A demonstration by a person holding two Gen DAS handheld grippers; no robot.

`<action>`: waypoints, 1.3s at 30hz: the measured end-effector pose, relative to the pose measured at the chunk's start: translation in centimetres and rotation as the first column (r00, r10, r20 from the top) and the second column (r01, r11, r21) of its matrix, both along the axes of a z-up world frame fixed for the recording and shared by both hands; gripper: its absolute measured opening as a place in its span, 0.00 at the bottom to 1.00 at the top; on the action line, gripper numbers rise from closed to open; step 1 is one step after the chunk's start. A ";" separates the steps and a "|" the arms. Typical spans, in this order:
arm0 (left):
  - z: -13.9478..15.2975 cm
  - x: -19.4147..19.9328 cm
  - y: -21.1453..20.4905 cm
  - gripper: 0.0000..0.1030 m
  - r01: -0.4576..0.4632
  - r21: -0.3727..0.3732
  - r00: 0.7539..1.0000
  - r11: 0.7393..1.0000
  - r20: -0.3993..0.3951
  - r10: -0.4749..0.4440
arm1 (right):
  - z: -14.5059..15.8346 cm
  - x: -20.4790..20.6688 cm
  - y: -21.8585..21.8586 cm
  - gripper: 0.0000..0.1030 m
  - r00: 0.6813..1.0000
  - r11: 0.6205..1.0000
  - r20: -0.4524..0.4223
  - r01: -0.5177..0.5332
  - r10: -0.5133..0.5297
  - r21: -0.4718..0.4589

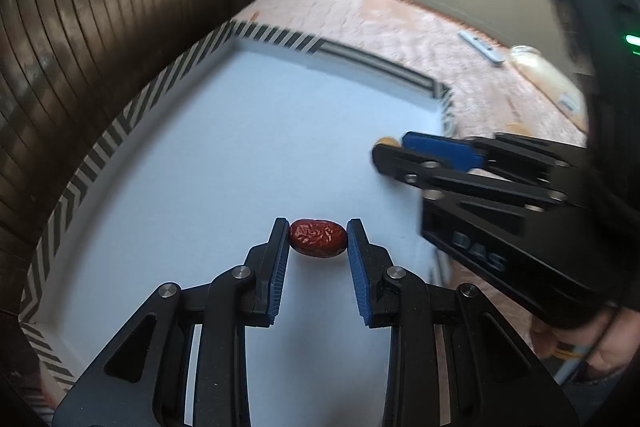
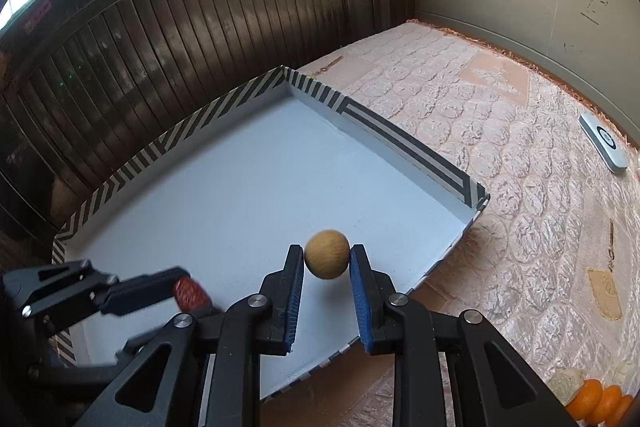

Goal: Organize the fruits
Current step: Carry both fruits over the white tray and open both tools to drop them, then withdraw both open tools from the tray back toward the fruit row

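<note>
A wrinkled red date (image 1: 318, 238) sits between the fingertips of my left gripper (image 1: 318, 237), which is shut on it just above the white floor of a shallow box (image 1: 224, 131). In the right wrist view the left gripper (image 2: 188, 291) shows at lower left with the date (image 2: 191, 293). My right gripper (image 2: 326, 255) is shut on a round tan fruit (image 2: 326, 254) over the box (image 2: 224, 179) near its right wall. In the left wrist view the right gripper (image 1: 390, 147) reaches in from the right, with the tan fruit (image 1: 386, 141) barely showing.
The box has striped black-and-white walls (image 2: 404, 143) and lies on a pink quilted mat (image 2: 500, 147). A white remote (image 2: 604, 143) lies at the far right. Orange fruits (image 2: 600, 401) sit at the lower right corner. A dark slatted wall (image 2: 160, 39) stands behind.
</note>
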State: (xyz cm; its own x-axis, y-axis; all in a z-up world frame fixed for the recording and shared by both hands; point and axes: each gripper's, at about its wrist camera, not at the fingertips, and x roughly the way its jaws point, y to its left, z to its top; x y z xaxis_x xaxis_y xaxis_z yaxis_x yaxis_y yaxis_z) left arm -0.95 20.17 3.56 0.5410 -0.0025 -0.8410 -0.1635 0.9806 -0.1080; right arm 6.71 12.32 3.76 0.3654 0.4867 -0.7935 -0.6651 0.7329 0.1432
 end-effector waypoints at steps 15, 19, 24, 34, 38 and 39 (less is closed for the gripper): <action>2.1 -0.9 -1.7 0.56 -0.041 0.136 0.993 0.990 0.113 0.025 | 3.5 -3.4 -4.9 0.23 0.995 0.988 0.025 0.098 -0.102 0.122; 3.1 -1.2 -3.2 0.56 -0.016 0.140 0.989 0.990 0.151 -0.005 | 4.5 -5.4 -8.2 0.24 0.982 0.979 0.076 0.164 -0.174 0.119; 4.0 -1.5 -6.2 0.56 0.041 0.145 0.982 0.989 0.175 -0.066 | 4.8 -7.2 -12.7 0.26 0.957 0.959 0.103 0.258 -0.270 0.118; 4.1 -1.4 -12.9 0.56 0.146 0.150 0.966 0.978 0.191 -0.174 | 4.3 -10.6 -19.8 0.26 0.899 0.908 0.129 0.410 -0.419 0.093; 3.9 -1.4 -14.8 0.56 0.183 0.149 0.960 0.972 0.185 -0.209 | 4.1 -11.5 -22.1 0.26 0.878 0.888 0.137 0.453 -0.459 0.078; 3.8 -1.3 -15.2 0.56 0.194 0.148 0.958 0.970 0.184 -0.220 | 4.0 -11.8 -22.6 0.26 0.872 0.883 0.140 0.463 -0.469 0.071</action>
State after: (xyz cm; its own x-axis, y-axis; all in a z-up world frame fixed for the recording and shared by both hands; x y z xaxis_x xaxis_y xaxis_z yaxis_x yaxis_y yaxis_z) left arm -2.27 4.99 7.33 0.6950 -0.0321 -0.7183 0.0563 0.9984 0.0098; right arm -5.11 -10.27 7.80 0.6691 0.2560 -0.6977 -0.2629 0.9596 0.1000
